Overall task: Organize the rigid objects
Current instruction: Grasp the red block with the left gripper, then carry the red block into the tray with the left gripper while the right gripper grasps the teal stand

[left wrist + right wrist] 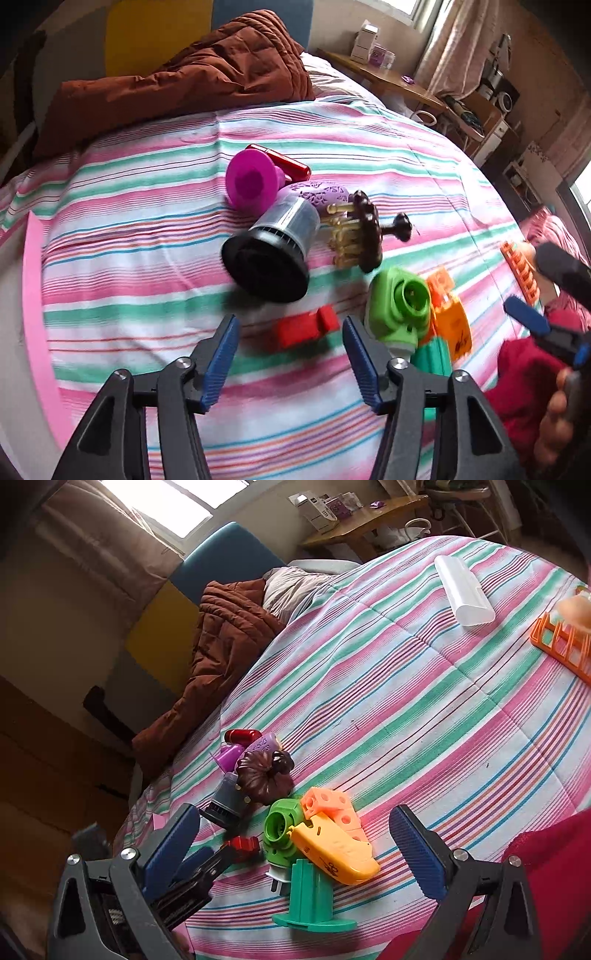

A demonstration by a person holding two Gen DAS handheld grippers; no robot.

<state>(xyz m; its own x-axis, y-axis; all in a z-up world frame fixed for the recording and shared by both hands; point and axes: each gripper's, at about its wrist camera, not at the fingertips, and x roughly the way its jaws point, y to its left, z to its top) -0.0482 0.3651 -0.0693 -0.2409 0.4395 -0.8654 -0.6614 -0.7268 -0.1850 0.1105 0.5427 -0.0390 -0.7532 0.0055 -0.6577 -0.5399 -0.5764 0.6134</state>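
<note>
Toys piled on the striped bed [147,206], mid-frame in both views. Left gripper [290,328] released, jaws apart just above a small red block [306,326], not touching it. Right gripper [295,834] released too, jaws wide, holding nothing, over a green stand [312,897], a yellow-orange toy [336,849] and a green round toy [280,827]. Behind those, a gray cup with a black lid [273,243] lying on its side; cannot tell what is inside. Pink funnel [251,182] at upper middle. Orange basket [565,642] at right edge, a pale thing in it. White case [463,590] at upper right, well apart from the pile.
</note>
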